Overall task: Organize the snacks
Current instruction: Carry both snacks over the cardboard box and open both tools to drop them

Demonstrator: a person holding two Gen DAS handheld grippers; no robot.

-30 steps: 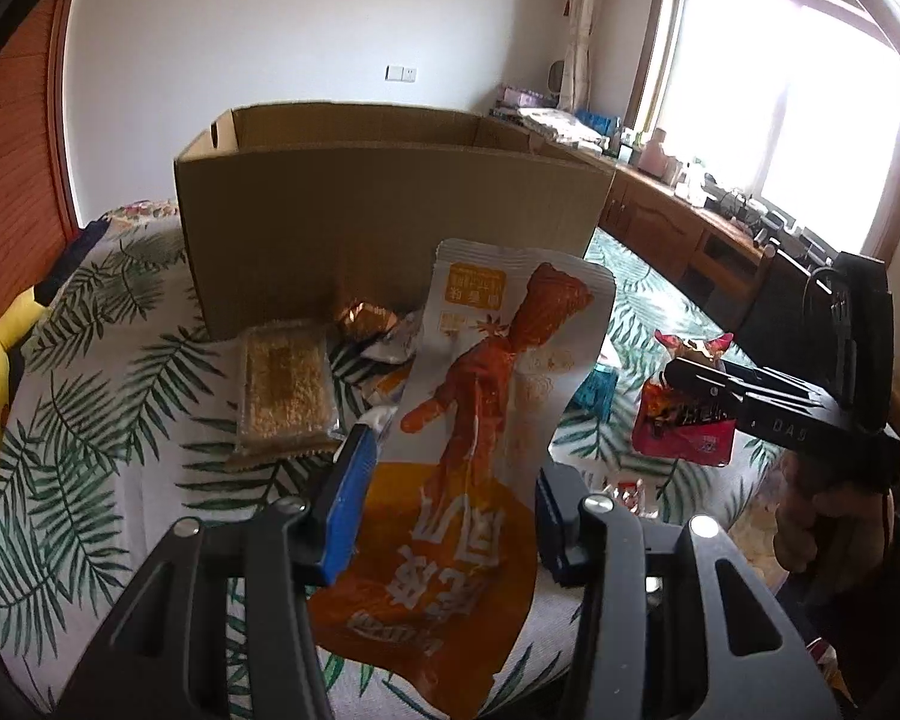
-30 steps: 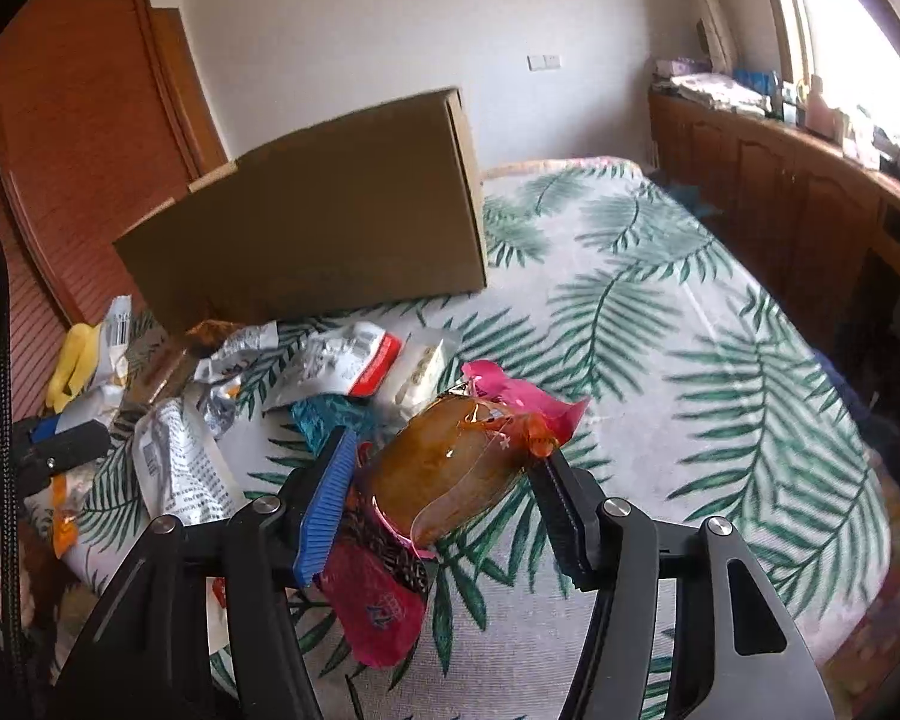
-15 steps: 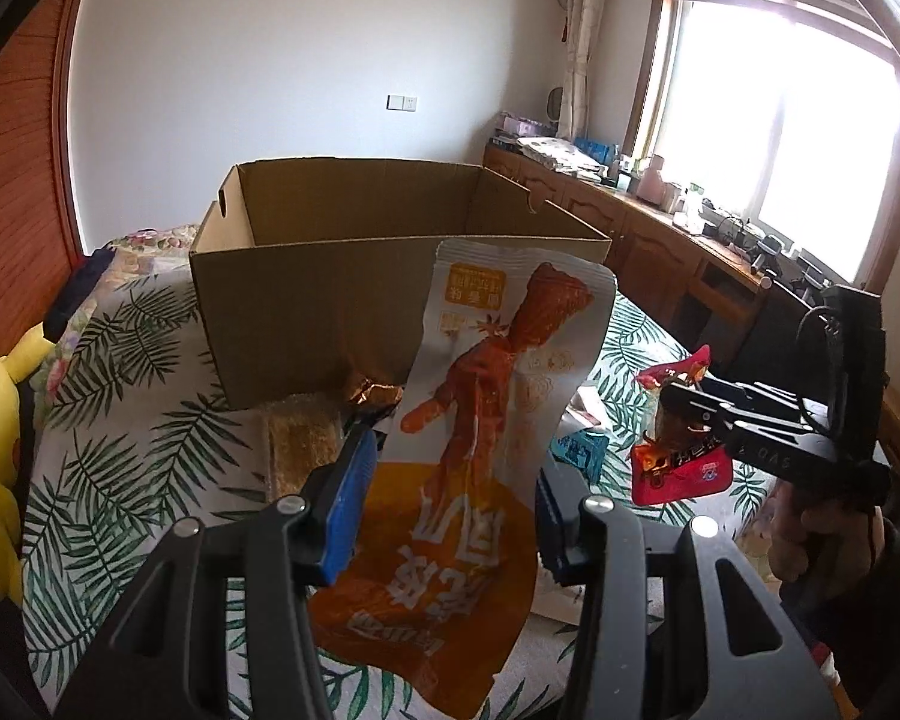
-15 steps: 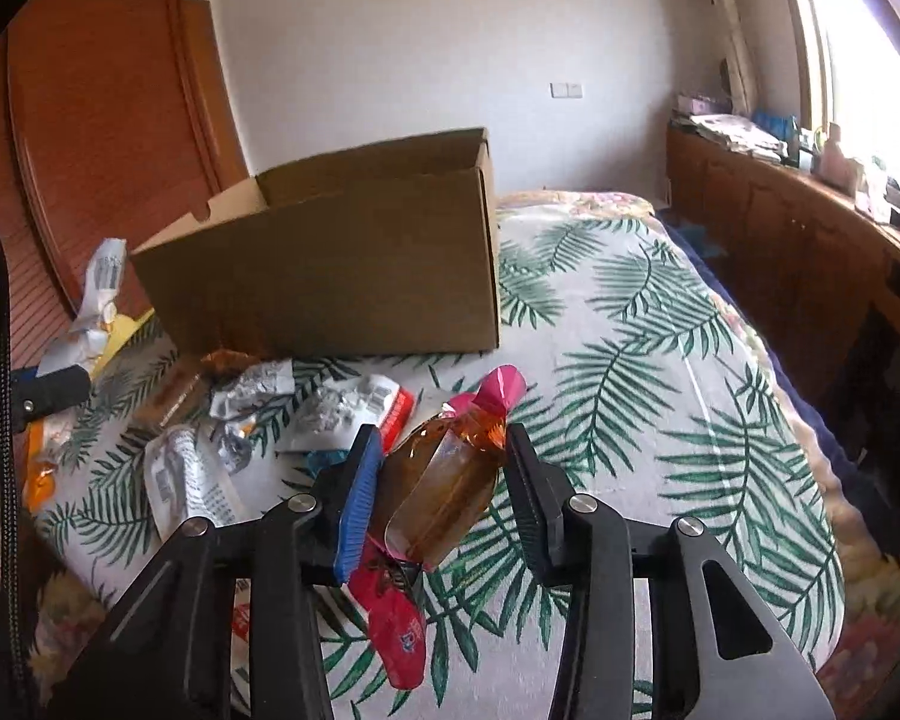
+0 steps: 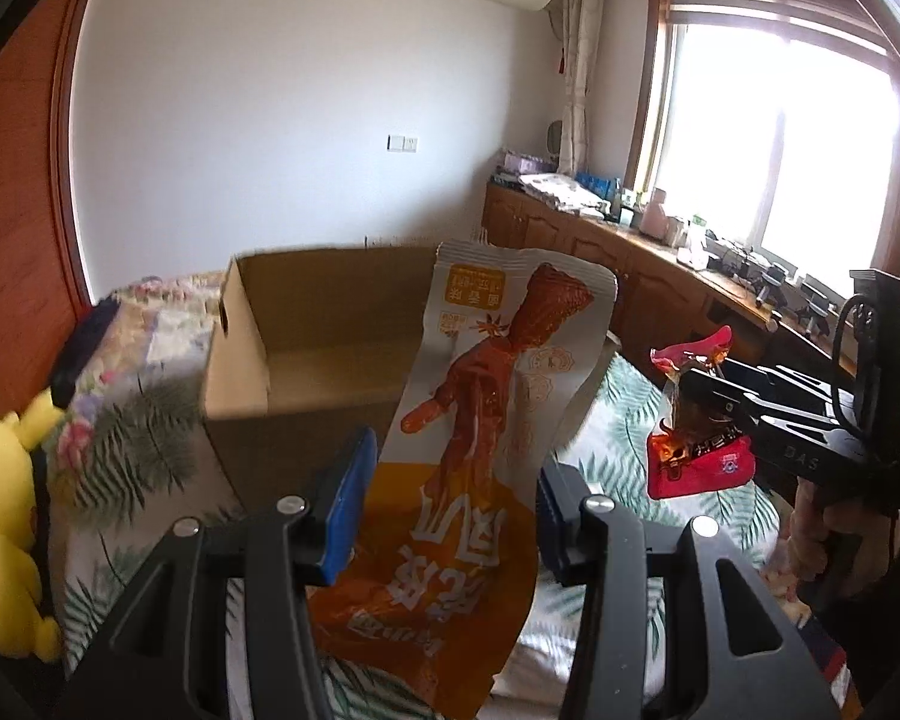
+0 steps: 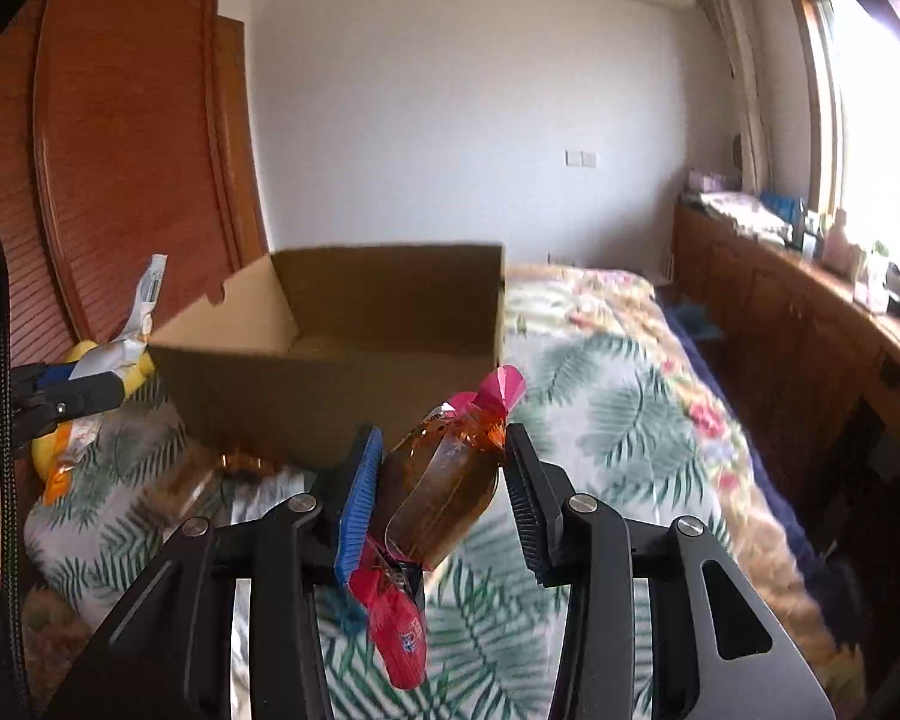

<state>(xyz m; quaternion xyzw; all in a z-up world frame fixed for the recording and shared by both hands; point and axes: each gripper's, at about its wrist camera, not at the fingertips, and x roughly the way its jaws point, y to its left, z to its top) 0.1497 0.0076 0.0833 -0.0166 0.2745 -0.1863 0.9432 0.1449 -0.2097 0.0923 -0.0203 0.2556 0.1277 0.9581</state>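
Left hand-held gripper (image 5: 444, 510) is clamped on a tall orange-and-white snack bag (image 5: 480, 420) that stands upright between its pads, in front of the open cardboard box (image 5: 330, 354) on the leaf-print bed (image 6: 618, 420). Right hand-held gripper (image 6: 441, 480) is clamped on a red-and-amber snack pouch (image 6: 444, 492), raised above the bed just short of the box. A yellow plush toy (image 5: 0, 516) lies at the far left.

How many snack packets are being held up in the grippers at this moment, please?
2: an orange-and-white packet in the left gripper, a pink-ended packet in the right gripper. Others on the bed may be hidden.
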